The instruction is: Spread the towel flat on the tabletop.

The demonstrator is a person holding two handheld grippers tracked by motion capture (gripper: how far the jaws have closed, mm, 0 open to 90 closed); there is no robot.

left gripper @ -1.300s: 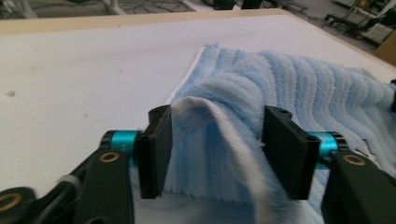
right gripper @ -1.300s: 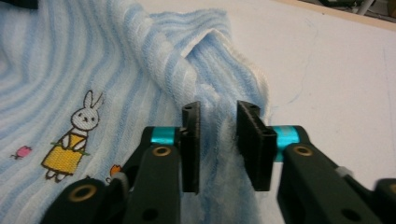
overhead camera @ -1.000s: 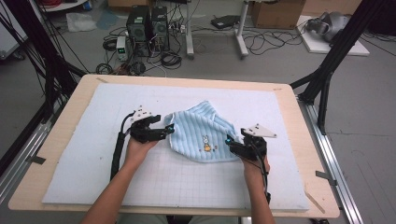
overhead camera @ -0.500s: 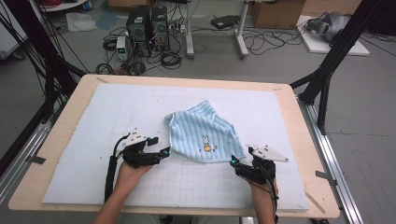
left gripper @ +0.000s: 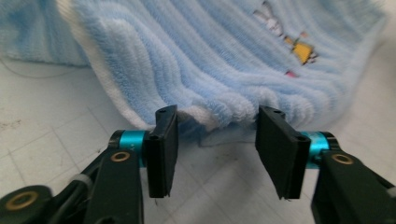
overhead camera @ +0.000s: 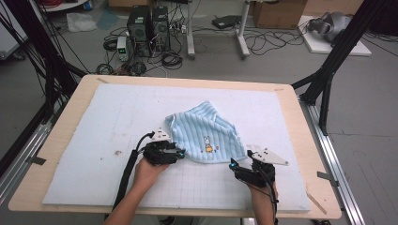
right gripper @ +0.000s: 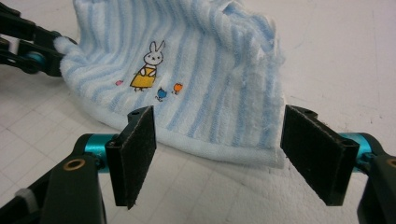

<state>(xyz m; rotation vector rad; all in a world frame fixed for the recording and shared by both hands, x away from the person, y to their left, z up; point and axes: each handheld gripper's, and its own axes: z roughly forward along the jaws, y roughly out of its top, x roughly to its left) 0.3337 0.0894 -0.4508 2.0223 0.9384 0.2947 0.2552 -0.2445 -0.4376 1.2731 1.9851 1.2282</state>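
A light blue striped towel (overhead camera: 206, 133) with a small rabbit print lies rumpled on the mat. My left gripper (overhead camera: 180, 152) sits at its near left hem. In the left gripper view the white-edged hem (left gripper: 205, 116) lies between the jaws of that gripper (left gripper: 215, 140). They have just been closing, but the pads stand clear of the cloth. My right gripper (overhead camera: 234, 166) is at the towel's near right corner. Its jaws have opened a little wider and straddle that corner (right gripper: 261, 154) without touching it, gripper (right gripper: 217, 149) open. The left gripper (right gripper: 32, 51) also shows at the towel's far edge.
A pale gridded mat (overhead camera: 94, 140) covers most of the wooden table (overhead camera: 84, 82). Black frame posts (overhead camera: 328, 70) stand at both sides. Computer cases (overhead camera: 148, 23) and cables lie on the floor beyond the far edge.
Both hands drew back toward the near edge. The left gripper then slid right to the towel's hem and its jaws narrowed. The right gripper has stayed put for the last half second.
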